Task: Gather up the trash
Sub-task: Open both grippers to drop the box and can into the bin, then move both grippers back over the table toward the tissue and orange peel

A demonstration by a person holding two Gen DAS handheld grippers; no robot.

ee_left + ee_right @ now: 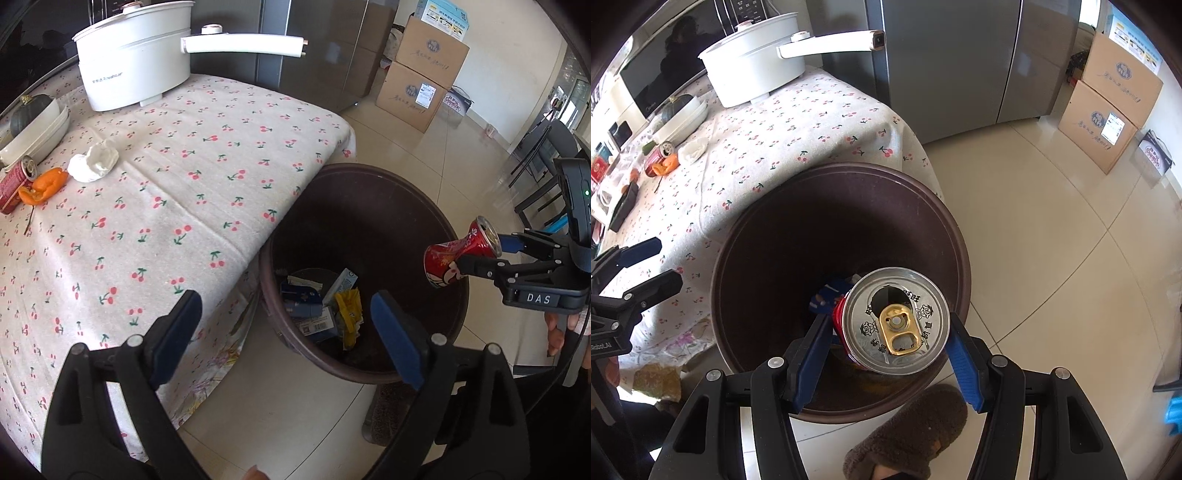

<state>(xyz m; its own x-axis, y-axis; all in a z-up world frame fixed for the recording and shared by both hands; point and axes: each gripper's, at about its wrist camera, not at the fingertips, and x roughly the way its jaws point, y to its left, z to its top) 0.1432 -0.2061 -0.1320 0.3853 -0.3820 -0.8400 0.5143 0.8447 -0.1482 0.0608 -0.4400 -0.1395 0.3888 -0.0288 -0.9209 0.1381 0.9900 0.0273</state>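
Above the bin (731,266), right tongs (886,332) clamp the can (897,321); left tongs (286,328) gape empty.

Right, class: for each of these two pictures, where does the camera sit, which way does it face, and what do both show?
Left wrist: on the left hand-held gripper, open, facing down at the bin and tablecloth; fingertips show at the right edge.
Right wrist: on the right hand-held gripper, facing down into the bin, shut on a red can; a slipper shows below.
Shared: bin, held can, white pot, and each sees the other gripper.
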